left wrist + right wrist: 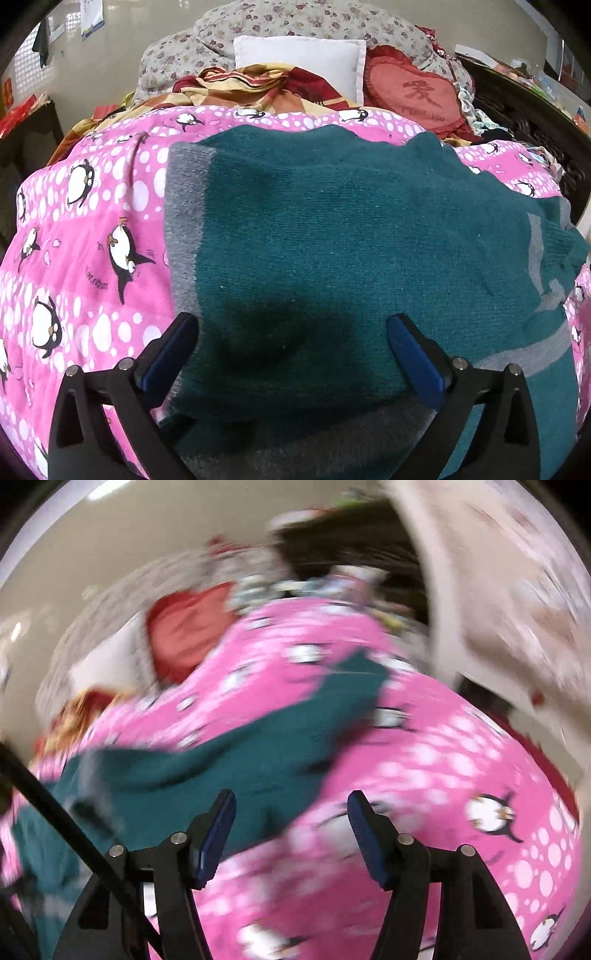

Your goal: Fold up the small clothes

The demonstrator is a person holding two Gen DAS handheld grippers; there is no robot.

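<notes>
Left hand-held gripper (291, 347) over quilt (92, 229) (pink)

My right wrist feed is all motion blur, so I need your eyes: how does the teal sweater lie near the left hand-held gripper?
Observer: The teal knitted sweater lies spread across the pink penguin-print quilt.
Operator: Is the left hand-held gripper holding it?
Observer: No, the left hand-held gripper is open, its fingers poised over the sweater's near edge.
Operator: Any trim to orient by?
Observer: A grey band runs down its left edge.
</notes>
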